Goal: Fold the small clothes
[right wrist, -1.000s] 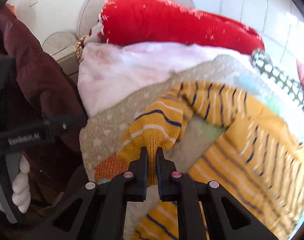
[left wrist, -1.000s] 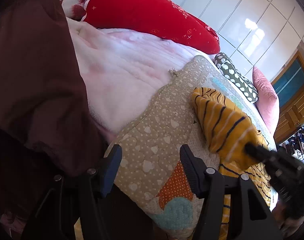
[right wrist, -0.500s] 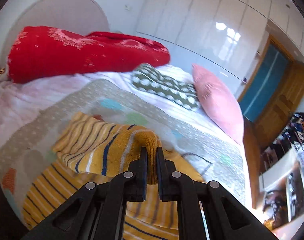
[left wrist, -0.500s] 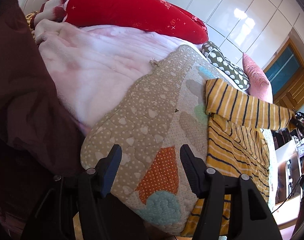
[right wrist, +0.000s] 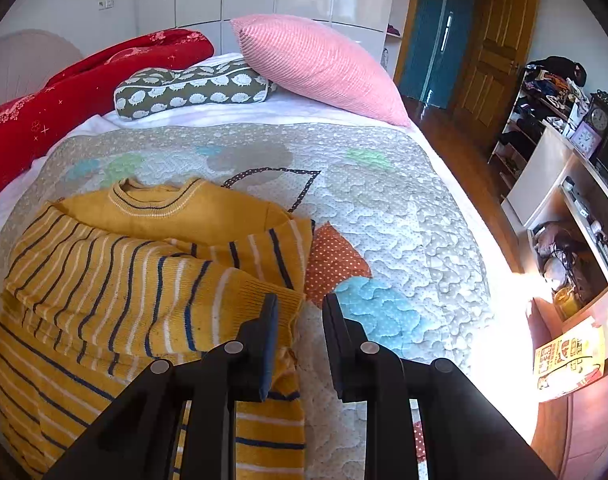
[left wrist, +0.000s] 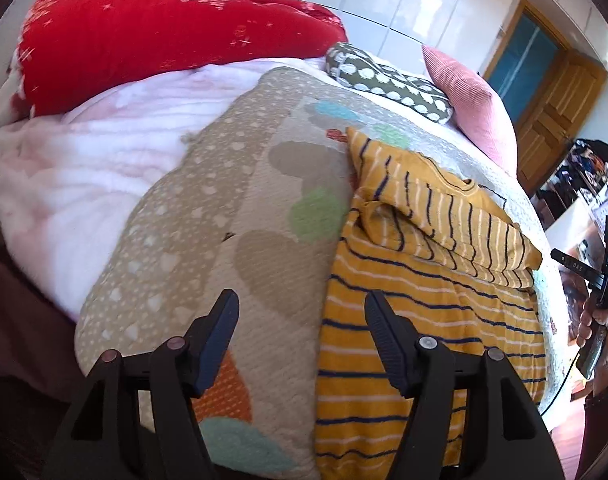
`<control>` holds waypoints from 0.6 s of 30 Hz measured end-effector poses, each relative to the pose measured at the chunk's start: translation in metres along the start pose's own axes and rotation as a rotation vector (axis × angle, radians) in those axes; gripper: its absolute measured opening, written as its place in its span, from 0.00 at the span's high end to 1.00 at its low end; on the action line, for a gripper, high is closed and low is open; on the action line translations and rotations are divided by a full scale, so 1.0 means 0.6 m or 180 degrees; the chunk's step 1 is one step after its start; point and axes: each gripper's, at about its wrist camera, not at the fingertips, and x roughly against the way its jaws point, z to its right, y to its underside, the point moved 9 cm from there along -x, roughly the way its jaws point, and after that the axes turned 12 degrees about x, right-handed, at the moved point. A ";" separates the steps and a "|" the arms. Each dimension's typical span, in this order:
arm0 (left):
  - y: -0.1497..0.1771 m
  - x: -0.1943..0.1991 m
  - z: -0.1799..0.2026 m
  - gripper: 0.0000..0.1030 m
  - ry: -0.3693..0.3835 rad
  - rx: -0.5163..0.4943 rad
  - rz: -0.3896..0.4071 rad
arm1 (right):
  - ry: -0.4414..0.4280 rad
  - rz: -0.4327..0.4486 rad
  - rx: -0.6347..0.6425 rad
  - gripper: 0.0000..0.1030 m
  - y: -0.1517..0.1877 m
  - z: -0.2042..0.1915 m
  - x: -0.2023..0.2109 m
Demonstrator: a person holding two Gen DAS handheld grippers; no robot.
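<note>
One yellow sweater (right wrist: 115, 280) lies on the patterned quilt (right wrist: 384, 216) that covers the bed, toward the quilt's near edge. Two tools are in view, one per wrist camera. Three cushions or pillows sit at the far side of the bed: one red pillow (left wrist: 163, 36), one olive cushion (right wrist: 191, 90) printed with white hedgehogs, and one pink ribbed cushion (right wrist: 316, 68). One pale pink blanket (left wrist: 103, 148) is bunched below the red pillow.

The sweater is mustard knit with navy and white stripes, a plain yoke and a ribbed round collar with a navy line. One sleeve is folded across the body, its ribbed cuff ending at the right tool (right wrist: 299, 320).

That tool's jaws are opening, a narrow gap between them; the cuff lies against the left finger, but nothing is clamped. The left tool (left wrist: 299, 320) stands wide and is opening, holding nothing, over the quilt just beside the sweater's side edge.
</note>
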 end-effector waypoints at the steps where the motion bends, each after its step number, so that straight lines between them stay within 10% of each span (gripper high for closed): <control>1: -0.012 -0.015 0.022 0.37 0.0004 -0.0072 -0.0029 | -0.0025 0.0015 -0.0033 0.78 0.006 0.002 0.002; 10: -0.121 -0.182 0.211 0.53 0.0404 -0.0169 -0.0377 | -0.0383 0.0080 -0.0216 0.78 0.090 -0.006 0.036; 15: -0.135 -0.304 0.174 0.94 -0.0441 -0.0546 -0.0510 | -0.0458 -0.0054 -0.0346 0.78 0.137 0.005 0.029; 18: -0.154 -0.331 0.105 0.98 -0.0978 -0.0659 -0.0384 | -0.0446 -0.0031 -0.0421 0.78 0.140 0.028 0.030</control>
